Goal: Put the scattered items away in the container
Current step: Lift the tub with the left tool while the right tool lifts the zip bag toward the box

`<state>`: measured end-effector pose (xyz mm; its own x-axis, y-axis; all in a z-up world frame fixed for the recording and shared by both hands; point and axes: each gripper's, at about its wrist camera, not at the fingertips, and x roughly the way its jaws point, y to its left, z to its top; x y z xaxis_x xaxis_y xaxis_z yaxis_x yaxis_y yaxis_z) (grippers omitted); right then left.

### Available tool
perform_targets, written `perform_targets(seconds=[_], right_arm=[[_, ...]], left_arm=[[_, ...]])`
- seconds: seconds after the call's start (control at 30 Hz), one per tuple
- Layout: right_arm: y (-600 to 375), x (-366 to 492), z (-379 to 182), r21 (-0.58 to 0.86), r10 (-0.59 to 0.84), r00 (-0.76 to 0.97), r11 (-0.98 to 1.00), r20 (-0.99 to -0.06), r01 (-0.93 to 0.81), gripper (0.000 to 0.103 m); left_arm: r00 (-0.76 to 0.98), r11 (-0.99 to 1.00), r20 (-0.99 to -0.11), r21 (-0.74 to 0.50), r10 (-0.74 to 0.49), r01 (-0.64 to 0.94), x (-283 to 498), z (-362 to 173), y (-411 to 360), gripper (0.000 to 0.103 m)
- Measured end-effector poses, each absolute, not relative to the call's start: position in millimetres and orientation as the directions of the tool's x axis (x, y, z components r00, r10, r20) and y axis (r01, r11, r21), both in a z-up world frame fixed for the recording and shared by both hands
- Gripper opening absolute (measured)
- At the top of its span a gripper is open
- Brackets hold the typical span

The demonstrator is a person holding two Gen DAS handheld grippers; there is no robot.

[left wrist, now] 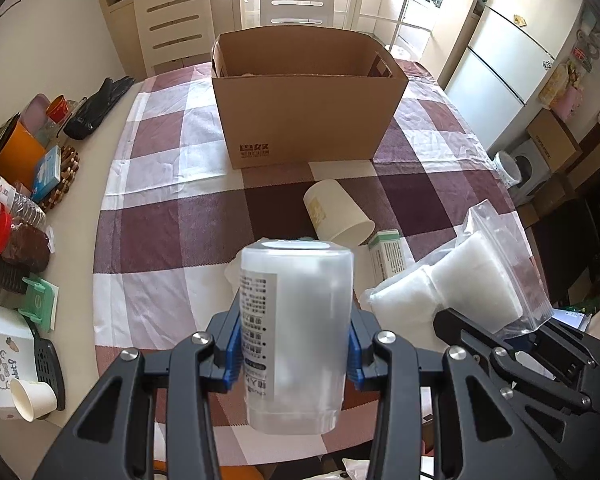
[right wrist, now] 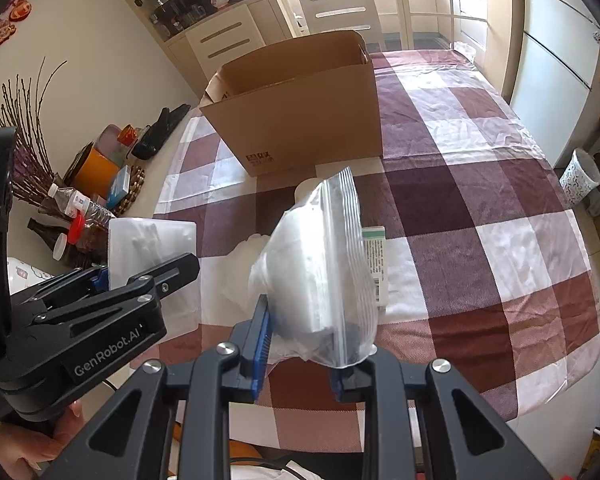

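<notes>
My left gripper (left wrist: 292, 356) is shut on a translucent plastic canister (left wrist: 296, 332) with a printed label, held above the checked tablecloth. My right gripper (right wrist: 300, 356) is shut on a clear zip bag (right wrist: 320, 272) of white pads; the same zip bag (left wrist: 464, 276) shows at the right of the left wrist view. The open cardboard box (left wrist: 304, 116) stands at the far middle of the table, also the cardboard box (right wrist: 300, 112) in the right wrist view. A white paper cup (left wrist: 336, 212) lies on its side before the box, and a small green-and-white carton (left wrist: 386, 254) lies beside it.
Clutter lines the table's left edge: a black glove (left wrist: 96, 106), an orange container (left wrist: 18, 156), bottles (right wrist: 76, 204), a paper cup (left wrist: 32, 398) and a green clip (left wrist: 40, 302). Chairs stand behind the box, and a fridge (left wrist: 508, 60) at the right. A hand (right wrist: 28, 448) holds the left gripper.
</notes>
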<state>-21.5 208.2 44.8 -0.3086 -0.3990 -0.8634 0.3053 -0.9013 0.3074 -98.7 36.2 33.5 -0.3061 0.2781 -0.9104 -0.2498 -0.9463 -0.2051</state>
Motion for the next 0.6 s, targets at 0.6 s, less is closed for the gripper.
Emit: perform_targets(seconds=[0.6], right_arm=[[198,-49,43,0.308,-0.417,-0.274,-0.879,-0.866,0.364,0.024]], left_arm=[[-0.302,-0.949,-0.915,-0.198,0.268,-0.244,-125,32,38,0.041]])
